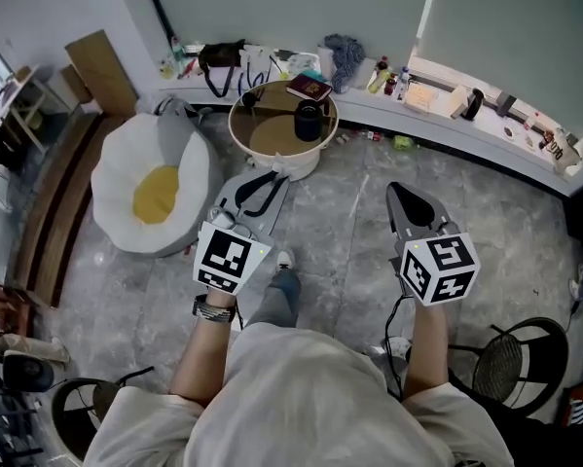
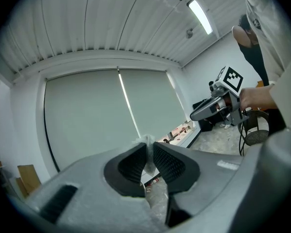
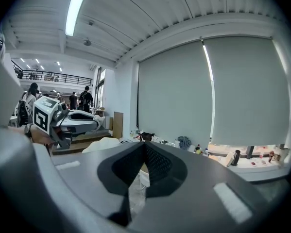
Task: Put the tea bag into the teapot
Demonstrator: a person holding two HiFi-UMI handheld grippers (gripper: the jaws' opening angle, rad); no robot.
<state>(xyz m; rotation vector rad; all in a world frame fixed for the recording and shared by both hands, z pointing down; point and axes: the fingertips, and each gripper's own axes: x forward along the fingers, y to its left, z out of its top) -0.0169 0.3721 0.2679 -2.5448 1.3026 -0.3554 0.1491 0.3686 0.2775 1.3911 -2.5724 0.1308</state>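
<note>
A black teapot [image 1: 309,120] stands on a round low table [image 1: 262,139] ahead of me. My left gripper [image 1: 270,175] points toward the table's near edge and is shut on a pale, crumpled tea bag [image 2: 147,152]; the bag sticks out above and below the pads. My right gripper [image 1: 400,192] is held level to the right of the table over the floor, and its jaws [image 3: 144,152] meet at the tips with nothing between them. Each gripper shows in the other's view: the right gripper [image 2: 211,108] and the left gripper [image 3: 79,122].
A white and yellow bean bag [image 1: 153,191] lies left of the table. A red book [image 1: 309,88] rests on the table behind the teapot. A long window ledge [image 1: 466,115] with bottles and clutter runs along the back. A black chair [image 1: 510,358] stands at the lower right.
</note>
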